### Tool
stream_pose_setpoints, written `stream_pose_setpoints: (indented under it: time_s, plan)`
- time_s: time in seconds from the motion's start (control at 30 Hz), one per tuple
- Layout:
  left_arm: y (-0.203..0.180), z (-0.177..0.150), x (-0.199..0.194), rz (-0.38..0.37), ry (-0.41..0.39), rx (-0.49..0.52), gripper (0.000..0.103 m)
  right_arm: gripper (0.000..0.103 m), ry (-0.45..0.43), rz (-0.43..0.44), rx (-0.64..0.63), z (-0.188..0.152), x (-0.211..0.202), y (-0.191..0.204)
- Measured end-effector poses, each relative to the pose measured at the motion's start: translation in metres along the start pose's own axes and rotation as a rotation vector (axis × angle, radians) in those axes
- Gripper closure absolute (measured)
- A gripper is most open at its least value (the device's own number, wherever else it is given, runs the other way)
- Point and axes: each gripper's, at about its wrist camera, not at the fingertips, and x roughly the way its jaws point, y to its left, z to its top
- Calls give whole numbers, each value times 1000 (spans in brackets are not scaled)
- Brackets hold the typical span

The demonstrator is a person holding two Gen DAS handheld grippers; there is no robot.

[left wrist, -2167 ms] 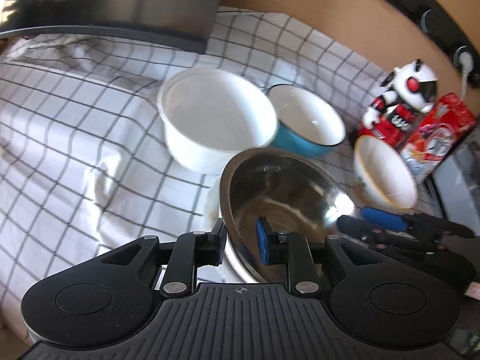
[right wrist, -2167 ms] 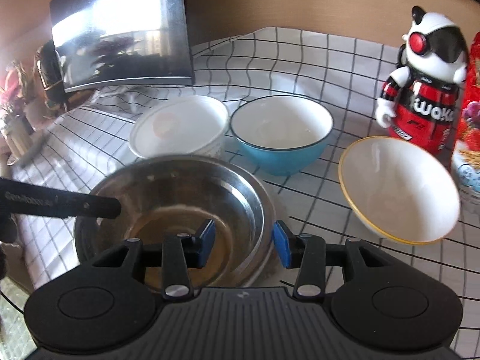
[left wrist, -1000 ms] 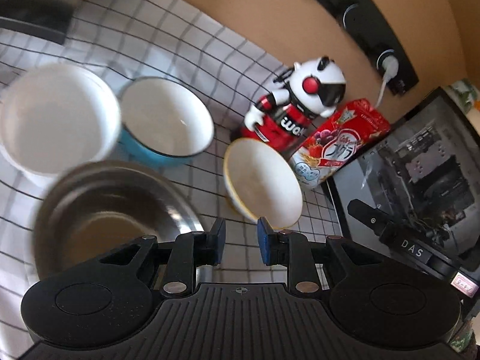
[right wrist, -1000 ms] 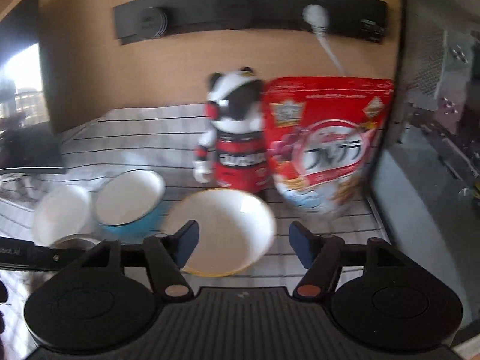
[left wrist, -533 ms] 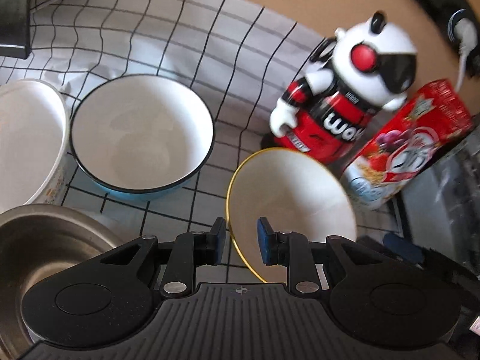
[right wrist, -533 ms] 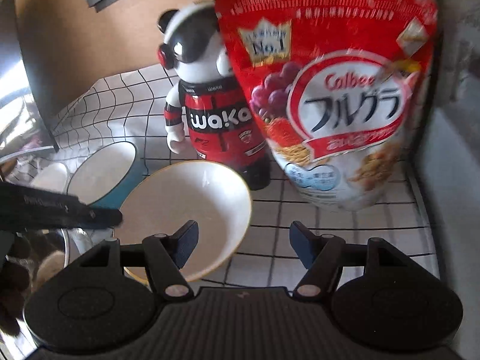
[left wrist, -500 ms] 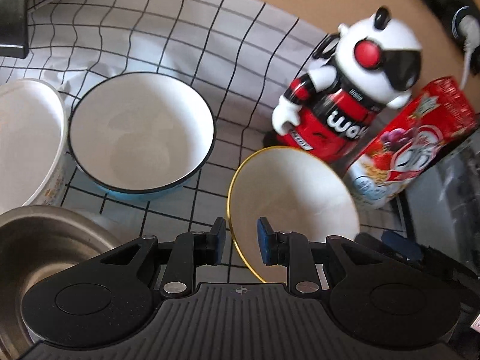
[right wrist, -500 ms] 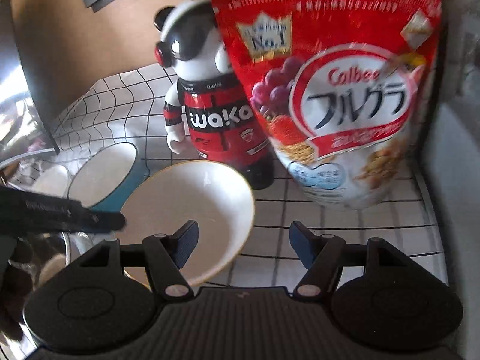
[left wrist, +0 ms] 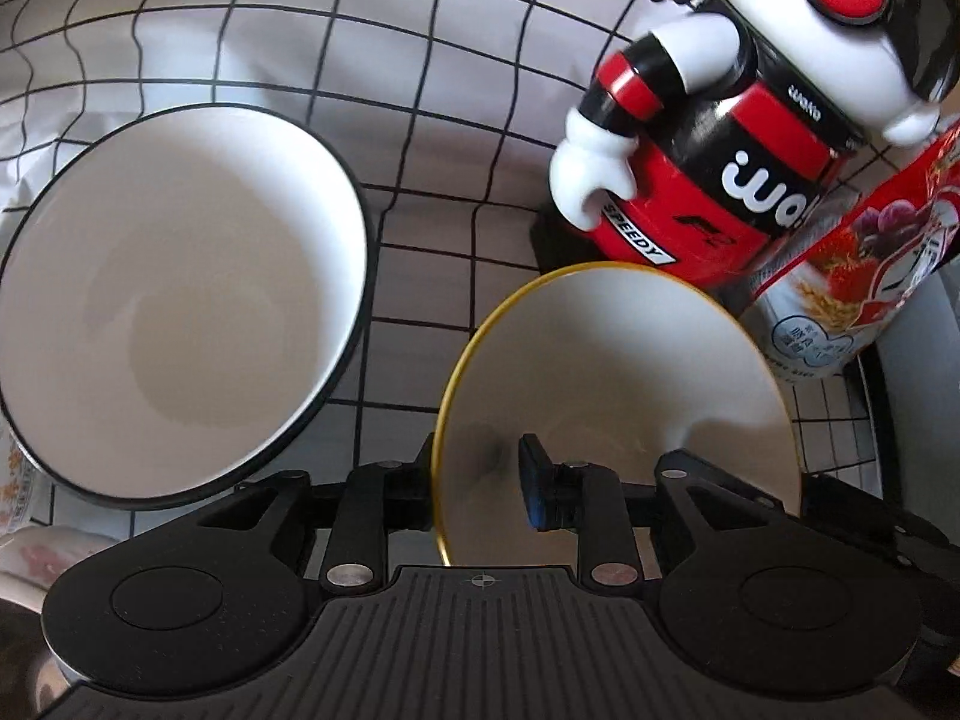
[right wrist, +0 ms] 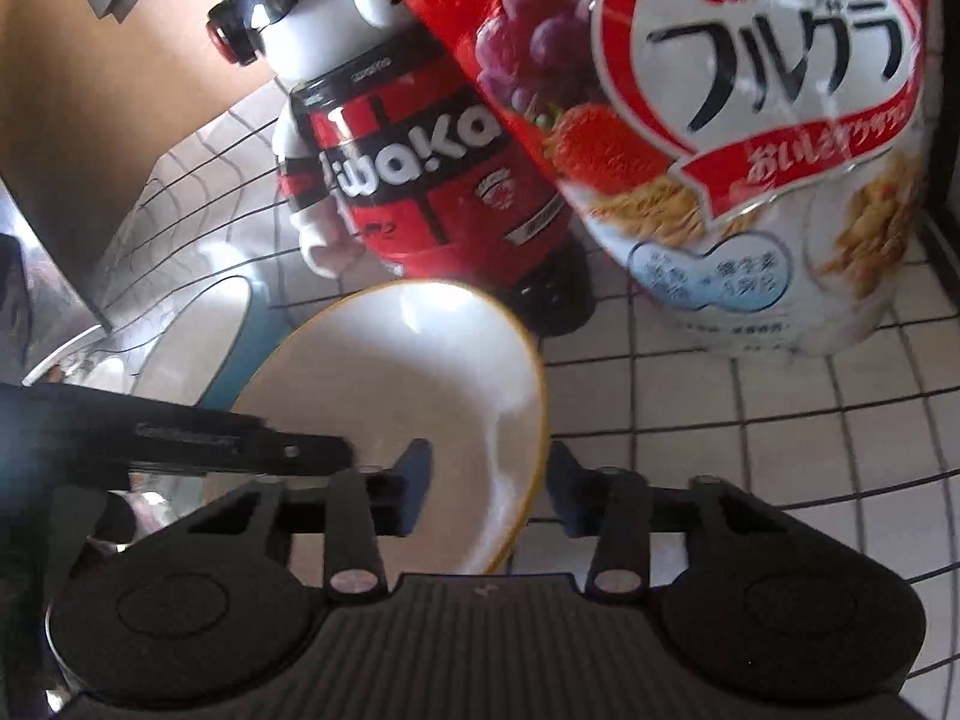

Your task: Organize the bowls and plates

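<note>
Left gripper point(left wrist: 477, 483): jaws now straddle the rim of the gold-rimmed white bowl point(left wrist: 612, 372) — earlier short of it, not clenched.
Right gripper point(right wrist: 489, 495): jaws spread, straddling the opposite rim — closer than before.

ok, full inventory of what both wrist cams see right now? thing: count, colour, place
gold-rimmed bowl: 1, white with a yellow rim, on the cloth in front of the toy; both sets of jaws straddle its rim on opposite sides
blue bowl: 1, white inside, black rim, blue outside, left of the gold-rimmed bowl
patterned bowl: 1, white with an orange print, only an edge at far left
toy figure: 1, white, red and black, behind the gold-rimmed bowl
cereal bag: 1, red and white, right of the toy
checked cloth: 1, white with a black grid, under everything
left gripper: 1, black with blue pads, jaws apart
right gripper: 1, black with blue pads, jaws apart
</note>
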Motion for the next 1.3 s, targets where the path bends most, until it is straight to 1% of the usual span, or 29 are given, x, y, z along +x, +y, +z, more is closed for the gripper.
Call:
stream_pose_setpoints:
  time_s: [0.17,0.33,0.43,0.53,0.6,0.77,0.93,1.3]
  plan:
    - [-8,-9,-1,-15,21,5,72,68,29,4,28,-5,-10,-5]
    - [-28,-45,-8,-49,71,54,71,68,27,-13,64,-24,-37,-18]
    - [-41,-70,-13,-79,103,88,71,68,22,-40,47,-40,-56,-23]
    - [-51,-95,-21,-104,123,114,71,67,22,-79,-7,-57,-71,-23]
    - [-55,-104,-25,-107,122,129,71,67,28,-91,-28,-66,-79,-23]
    - [-61,-124,-34,-109,133,153,71,67,27,-95,-24,-90,-91,-18]
    - [-62,-133,-39,-119,144,163,71,67,15,-121,-24,-105,-102,-13]
    - [-61,-138,-41,-136,137,179,72,67,5,-153,-14,-112,-106,-10]
